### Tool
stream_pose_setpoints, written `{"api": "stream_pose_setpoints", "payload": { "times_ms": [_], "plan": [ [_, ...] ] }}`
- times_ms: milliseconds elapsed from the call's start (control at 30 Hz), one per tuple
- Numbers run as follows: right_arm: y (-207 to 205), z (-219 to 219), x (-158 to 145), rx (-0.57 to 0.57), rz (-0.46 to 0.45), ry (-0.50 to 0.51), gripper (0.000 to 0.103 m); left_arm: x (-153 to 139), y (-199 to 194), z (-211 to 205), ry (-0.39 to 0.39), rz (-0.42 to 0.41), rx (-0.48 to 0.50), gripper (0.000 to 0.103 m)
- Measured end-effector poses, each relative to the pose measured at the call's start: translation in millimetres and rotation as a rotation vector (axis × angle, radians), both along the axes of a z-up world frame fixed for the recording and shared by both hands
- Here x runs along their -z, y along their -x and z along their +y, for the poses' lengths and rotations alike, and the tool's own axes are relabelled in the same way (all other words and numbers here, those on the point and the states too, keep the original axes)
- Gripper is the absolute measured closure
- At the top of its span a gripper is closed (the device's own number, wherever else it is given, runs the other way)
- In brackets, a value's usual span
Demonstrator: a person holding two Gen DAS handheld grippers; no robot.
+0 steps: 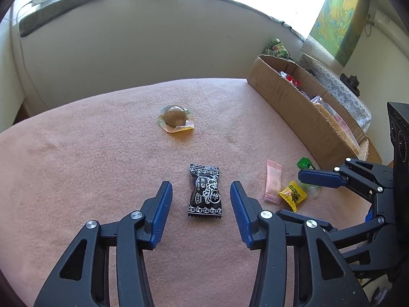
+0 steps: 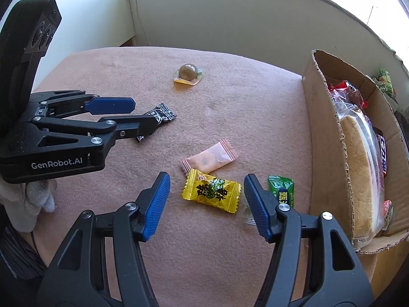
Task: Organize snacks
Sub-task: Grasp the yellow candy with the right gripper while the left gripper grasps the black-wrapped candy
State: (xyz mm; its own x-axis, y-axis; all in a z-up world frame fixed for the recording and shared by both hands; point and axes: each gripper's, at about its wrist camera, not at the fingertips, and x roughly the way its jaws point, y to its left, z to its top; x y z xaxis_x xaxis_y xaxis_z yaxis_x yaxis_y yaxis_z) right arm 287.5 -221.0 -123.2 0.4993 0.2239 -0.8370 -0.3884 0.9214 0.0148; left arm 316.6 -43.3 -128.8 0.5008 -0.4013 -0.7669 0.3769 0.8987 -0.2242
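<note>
Both jaws spread. Left gripper point(image 1: 201, 199) straddles black candy point(image 1: 205, 191); right gripper point(image 2: 206, 195) straddles yellow candy point(image 2: 211, 190). Lower squarely, pinch mid-wrapper.

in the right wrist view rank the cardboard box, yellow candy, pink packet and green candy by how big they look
1. Cardboard box, by far.
2. Yellow candy and pink packet: look alike, unranked; the yellow is nearer the camera.
3. Green candy, though a finger partly hides it.

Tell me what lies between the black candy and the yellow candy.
The pink packet lies between the black candy and yellow candy, seen in both wrist views.
</note>
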Motion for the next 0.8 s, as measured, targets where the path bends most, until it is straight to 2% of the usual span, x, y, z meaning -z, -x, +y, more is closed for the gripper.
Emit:
{"api": "stream_pose_setpoints", "payload": {
  "times_ms": [167, 267, 333, 433, 633, 700, 800],
  "plan": [
    [-1, 5, 9, -0.008, 0.029, 0.016, 0.040, 4, -1, -1, -0.010, 0.007, 0.003, 0.059],
    [0, 3, 9, -0.005, 0.025, 0.005, 0.041, 3, 0, 0, -0.014, 0.006, 0.005, 0.063],
    [0, 0, 8, 0.003, 0.027, -0.004, 0.050, 4, 0, 0, -0.022, 0.000, 0.004, 0.068],
    [1, -3, 7, 0.009, 0.026, -0.009, 0.059, 4, 1, 0, -0.029, -0.006, 0.008, 0.077],
    [2, -6, 5, 0.010, 0.021, -0.009, 0.077, 5, 0, 3, -0.014, -0.005, 0.002, 0.084],
    [3, -4, 4, 0.008, 0.015, 0.001, 0.079, 5, 1, 4, -0.012, -0.006, 0.001, 0.091],
    [3, -6, 4, 0.012, 0.016, -0.012, 0.081, 5, 2, 2, -0.015, -0.009, 0.014, 0.091]
  ]
}}
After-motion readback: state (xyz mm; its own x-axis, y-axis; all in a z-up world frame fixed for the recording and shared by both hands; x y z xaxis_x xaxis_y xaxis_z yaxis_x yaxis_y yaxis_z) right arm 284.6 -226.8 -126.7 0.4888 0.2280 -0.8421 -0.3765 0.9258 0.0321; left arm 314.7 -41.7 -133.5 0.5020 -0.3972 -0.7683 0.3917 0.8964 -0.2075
